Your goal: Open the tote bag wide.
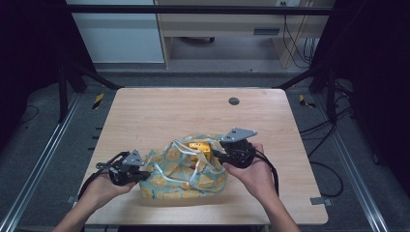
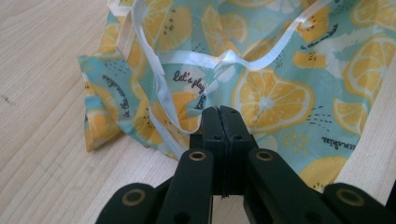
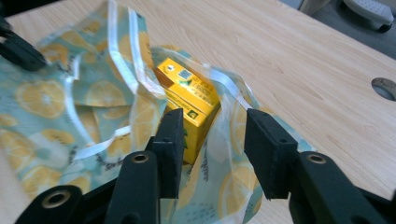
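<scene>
Two grippers on lemon-print bag (image 1: pixel 186 171), near-centre of table (image 1: pixel 145 111). Print reads "let's play" in left gripper view; other script too small to read. Left gripper (image 2: pixel 220 112) jaws shut, pinching fabric at bag's left edge. Right gripper (image 3: pixel 212 140) jaws apart at bag mouth, far right; yellow carton (image 3: pixel 189 93) sits inside just beyond tips, label unreadable.
</scene>
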### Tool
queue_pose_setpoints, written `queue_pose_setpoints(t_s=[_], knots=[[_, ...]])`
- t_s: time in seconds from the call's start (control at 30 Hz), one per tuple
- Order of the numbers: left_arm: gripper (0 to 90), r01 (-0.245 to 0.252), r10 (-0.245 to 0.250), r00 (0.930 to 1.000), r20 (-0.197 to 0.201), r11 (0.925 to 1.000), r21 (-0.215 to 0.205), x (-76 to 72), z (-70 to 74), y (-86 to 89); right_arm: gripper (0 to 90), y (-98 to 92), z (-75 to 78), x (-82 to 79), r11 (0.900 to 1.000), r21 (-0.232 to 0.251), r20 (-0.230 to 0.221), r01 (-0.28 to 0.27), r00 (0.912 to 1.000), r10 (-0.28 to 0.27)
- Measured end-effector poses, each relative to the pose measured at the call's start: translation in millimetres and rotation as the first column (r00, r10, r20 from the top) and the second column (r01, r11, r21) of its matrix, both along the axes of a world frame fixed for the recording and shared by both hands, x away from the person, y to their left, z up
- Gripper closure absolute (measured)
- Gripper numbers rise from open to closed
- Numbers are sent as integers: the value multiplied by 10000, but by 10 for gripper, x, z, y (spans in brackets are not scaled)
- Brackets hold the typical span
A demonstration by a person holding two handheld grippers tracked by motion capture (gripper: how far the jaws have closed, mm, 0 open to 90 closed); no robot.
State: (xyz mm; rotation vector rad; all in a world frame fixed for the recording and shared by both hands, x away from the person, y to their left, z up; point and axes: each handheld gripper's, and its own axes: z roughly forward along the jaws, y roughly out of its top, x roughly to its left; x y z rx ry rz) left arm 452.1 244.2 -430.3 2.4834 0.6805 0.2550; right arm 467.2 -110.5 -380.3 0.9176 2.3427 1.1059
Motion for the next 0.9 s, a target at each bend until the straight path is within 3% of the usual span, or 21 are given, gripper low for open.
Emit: queue_pose_setpoints(t_s=[0.23,0.37,0.47,0.67,0.9], knots=[[900,276,-276,9996,-10,9996,38,-43,-35,-67,578,13,-190,206,9987,-234,-476,451,9978,-462],[900,508,-505,9987,-87,9983,294,-57,-79,-92,802,2,-247,233,9994,-237,-640,251,9976,-266],[900,555,-547,9983,-209,9977,400,-58,-126,-94,878,-34,-278,244,9991,-233,-691,346,9970,-361],[900,644,-631,9976,-290,9967,487,-63,-180,-96,899,-110,-345,311,9983,-177,-835,559,9949,-572],[898,430,-429,9991,-35,9955,841,-19,-222,-117,900,-112,-423,404,9967,-360,-1057,734,9914,-768]])
